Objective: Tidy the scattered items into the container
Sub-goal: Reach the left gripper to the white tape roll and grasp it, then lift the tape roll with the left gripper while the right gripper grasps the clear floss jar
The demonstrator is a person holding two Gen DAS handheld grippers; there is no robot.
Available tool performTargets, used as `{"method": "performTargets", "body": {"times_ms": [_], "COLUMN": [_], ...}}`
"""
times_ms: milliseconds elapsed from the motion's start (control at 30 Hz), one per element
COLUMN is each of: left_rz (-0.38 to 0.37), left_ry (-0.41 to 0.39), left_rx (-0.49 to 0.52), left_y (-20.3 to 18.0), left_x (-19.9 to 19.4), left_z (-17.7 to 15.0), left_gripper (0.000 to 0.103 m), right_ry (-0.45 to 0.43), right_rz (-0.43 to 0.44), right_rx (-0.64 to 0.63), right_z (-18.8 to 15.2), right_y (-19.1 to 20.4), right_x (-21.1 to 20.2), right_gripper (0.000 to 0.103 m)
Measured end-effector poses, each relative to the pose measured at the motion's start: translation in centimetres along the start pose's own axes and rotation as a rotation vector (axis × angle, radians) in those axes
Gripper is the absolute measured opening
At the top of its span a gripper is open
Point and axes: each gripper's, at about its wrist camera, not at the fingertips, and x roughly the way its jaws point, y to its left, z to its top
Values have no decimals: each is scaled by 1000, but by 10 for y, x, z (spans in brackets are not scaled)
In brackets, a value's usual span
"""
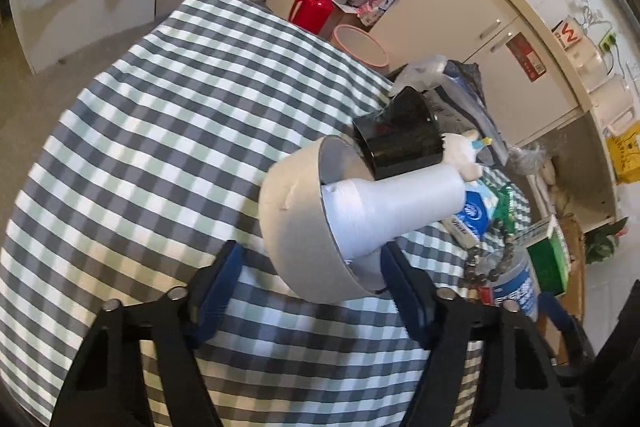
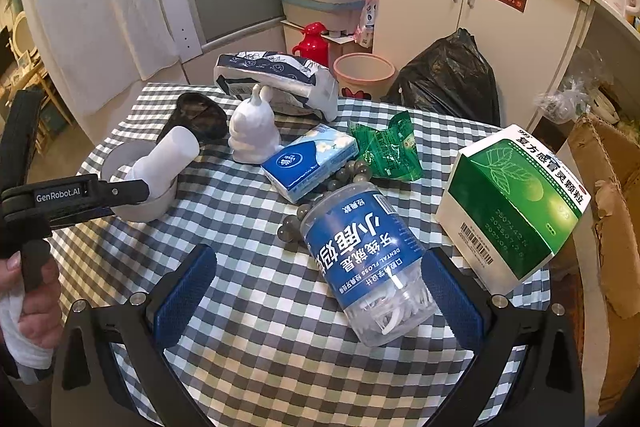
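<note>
Kitchen corner, round table under a grey-and-white checked cloth (image 2: 248, 323), cupboards and a black bin bag behind

Container looks like the grey bowl (image 1: 296, 227) at the table's left side, and it is sitting tilted in the left wrist view. It is already holding a white plastic cup (image 1: 392, 203) lying on its side, mouth pointing out, with a black cup (image 1: 400, 139) just behind the rim; can't tell if that one is inside the bowl or resting beside it.

Left gripper (image 1: 312, 291) is sitting spread wide at the bowl, right finger against or just beside the rim, not clamped on anything.

Right gripper (image 2: 316, 303) is also spread wide, hovering over the dental floss jar (image 2: 368, 267), which is lying on its side between the blue pads. Jaws are not touching it as far as I can see.

Still loose on the cloth: bead bracelet (image 2: 344, 175) touching the jar's cap end, blue tissue pack (image 2: 308, 163), green sachet (image 2: 388, 147), white rabbit figurine (image 2: 254, 135), big green-and-white medicine box (image 2: 516, 203) near the right edge, wrapped tissue bundle (image 2: 280, 79) at the back.

Judging the step as: right side is lining up on the floss jar. Next move needs the jaws lowering and closing across the jar's round body, then a carry over to the bowl. Bowl is small and already crowded, so fit is looking doubtful
</note>
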Motion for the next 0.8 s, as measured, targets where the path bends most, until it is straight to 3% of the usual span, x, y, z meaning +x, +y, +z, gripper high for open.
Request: {"method": "performTargets", "body": {"times_ms": [33,233,667,800], "left_rz": [-19,-37,29,124], "left_ry": [3,-14,-141,-255], "left_rx": [-2,9,112,215], "left_y": [-1,-8,-29,-48], "left_x": [0,-2,-47,-70], "left_z": [1,1,1,-3], "left_gripper": [48,35,30,28], "right_ry": [0,0,0,3], "right_rz": [-2,-3,-1,-10], "right_rx": [-1,-2,11,15], "right_z": [0,-1,-6,-9], "right_y": [0,-1,-5,-7], "right_x": [0,0,-5,-5], "right_gripper": [103,103,103,103]}}
